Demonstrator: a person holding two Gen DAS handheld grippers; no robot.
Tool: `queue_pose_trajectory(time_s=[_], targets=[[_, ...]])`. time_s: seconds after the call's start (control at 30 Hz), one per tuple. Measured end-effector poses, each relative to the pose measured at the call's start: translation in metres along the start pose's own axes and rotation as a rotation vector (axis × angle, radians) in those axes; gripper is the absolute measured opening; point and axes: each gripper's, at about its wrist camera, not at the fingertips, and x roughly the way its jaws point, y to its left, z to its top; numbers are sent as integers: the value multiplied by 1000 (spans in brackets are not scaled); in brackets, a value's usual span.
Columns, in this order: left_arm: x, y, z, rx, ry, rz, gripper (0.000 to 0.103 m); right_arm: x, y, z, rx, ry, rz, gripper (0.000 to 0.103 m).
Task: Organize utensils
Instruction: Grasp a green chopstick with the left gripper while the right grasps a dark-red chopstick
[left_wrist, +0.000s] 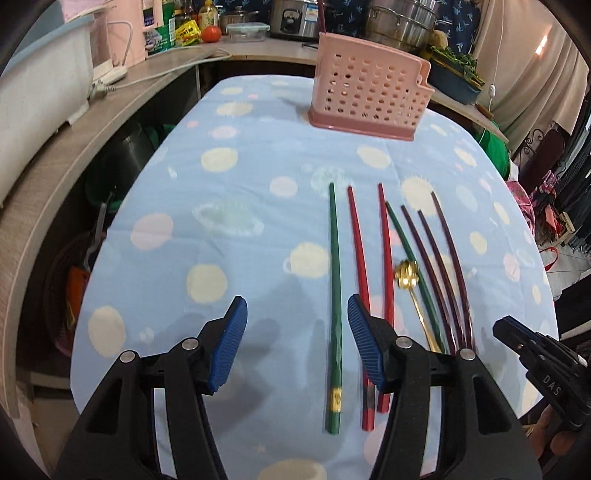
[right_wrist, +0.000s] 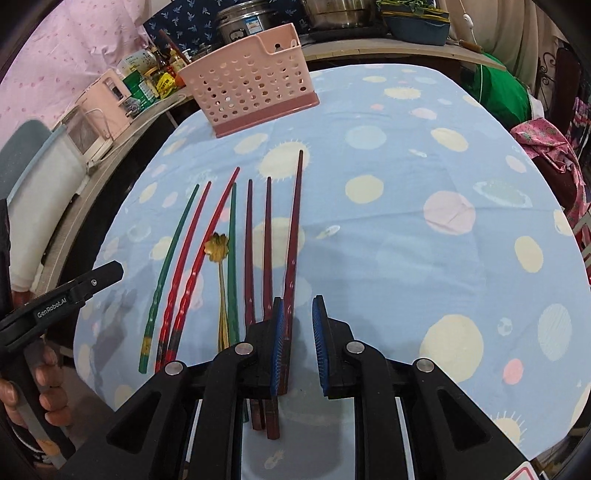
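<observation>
Inspection: your sorting had barely begun, by my judgement.
- Seven chopsticks (left_wrist: 334, 306) and gold spoon (left_wrist: 406, 275) lay side by side on table (left_wrist: 221, 240).
- Pink holder (left_wrist: 369, 99) stood well apart at far end; contents hidden.
- Your left gripper (left_wrist: 295, 347): jaws spread, nothing between.
- Your right gripper (right_wrist: 298, 343): jaws narrowly apart, empty, above rightmost chopstick.

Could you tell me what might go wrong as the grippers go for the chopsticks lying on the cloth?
1. The chopsticks lie close together; the left gripper, open over the green chopstick, could catch the red chopstick beside it.
2. The gold spoon lies wedged between sticks, so a pull nearby may drag it.
3. The pink holder stands near the far table edge; a clumsy insertion might push it off.
</observation>
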Motion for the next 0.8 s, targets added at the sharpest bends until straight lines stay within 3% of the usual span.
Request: queue_pose_trajectory(time_s=[0.5, 0.8], targets=[[4, -4, -29, 0, 47, -10, 54, 15, 9, -19, -30, 40, -6, 17], [7, -9, -41, 15, 72, -22, 54, 17, 9, -22, -57, 30, -30, 10]])
